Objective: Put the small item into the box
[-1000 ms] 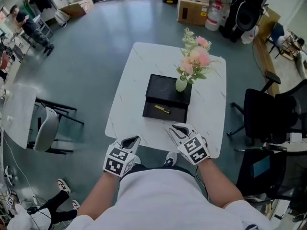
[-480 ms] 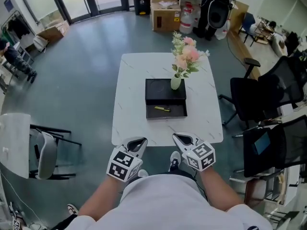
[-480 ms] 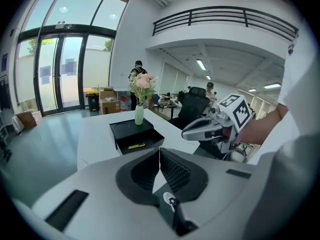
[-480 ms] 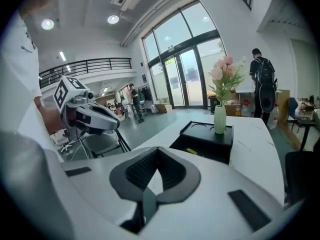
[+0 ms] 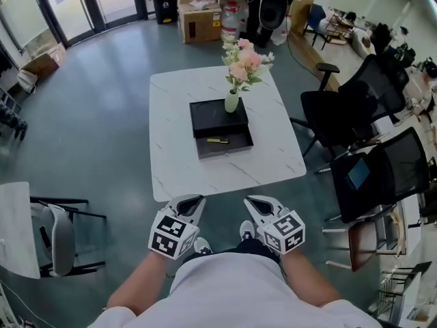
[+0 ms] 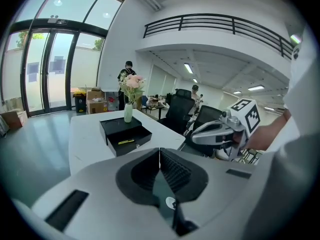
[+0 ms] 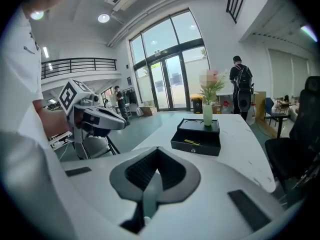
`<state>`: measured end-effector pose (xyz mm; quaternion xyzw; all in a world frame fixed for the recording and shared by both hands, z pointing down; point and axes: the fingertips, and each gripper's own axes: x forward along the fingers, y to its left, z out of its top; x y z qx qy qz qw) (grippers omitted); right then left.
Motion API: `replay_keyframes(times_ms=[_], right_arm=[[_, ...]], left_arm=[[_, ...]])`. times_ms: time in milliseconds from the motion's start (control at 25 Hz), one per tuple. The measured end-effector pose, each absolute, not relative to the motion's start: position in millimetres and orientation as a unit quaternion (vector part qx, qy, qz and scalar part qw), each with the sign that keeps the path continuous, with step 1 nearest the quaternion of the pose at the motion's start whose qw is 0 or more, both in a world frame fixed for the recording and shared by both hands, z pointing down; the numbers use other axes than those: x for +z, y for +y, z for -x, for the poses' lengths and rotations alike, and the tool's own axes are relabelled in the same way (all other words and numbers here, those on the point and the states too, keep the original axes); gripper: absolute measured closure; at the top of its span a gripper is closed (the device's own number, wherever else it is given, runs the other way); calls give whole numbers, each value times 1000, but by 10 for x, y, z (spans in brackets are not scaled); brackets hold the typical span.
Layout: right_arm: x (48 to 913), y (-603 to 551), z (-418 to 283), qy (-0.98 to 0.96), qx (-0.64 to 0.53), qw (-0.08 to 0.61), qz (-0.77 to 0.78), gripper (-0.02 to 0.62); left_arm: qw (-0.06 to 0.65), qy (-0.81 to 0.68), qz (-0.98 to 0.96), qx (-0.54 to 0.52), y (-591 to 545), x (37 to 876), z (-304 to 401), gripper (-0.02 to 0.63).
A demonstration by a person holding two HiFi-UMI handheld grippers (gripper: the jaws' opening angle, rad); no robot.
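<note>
A: Now, claws?
B: Both closed, empty: left gripper (image 5: 190, 202), right gripper (image 5: 255, 202), off table's (image 5: 177, 159) 6 o'clock edge.
A: And the item (image 5: 217, 141)?
B: Lying in the box (image 5: 208, 118), 12 o'clock of both grippers.

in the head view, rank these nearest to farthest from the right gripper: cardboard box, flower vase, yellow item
From the right gripper:
1. yellow item, in the near, open part of the black box
2. flower vase, at the box's far side
3. cardboard box, on the floor beyond the table
</note>
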<state>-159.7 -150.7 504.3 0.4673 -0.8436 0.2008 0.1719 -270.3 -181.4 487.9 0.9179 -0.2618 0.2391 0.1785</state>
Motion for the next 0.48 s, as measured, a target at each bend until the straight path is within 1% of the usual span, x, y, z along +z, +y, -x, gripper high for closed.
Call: replay_keyframes(times_ms=[160, 480], right_arm=[[5003, -1429, 1490, -840, 197, 171, -475, 580], [4862, -1356, 1198, -851, 184, 167, -462, 580]], left_arm=[[170, -254, -922, 237, -1710, 4800, 2615, 589], [175, -271, -914, 245, -1608, 4796, 2384, 589]])
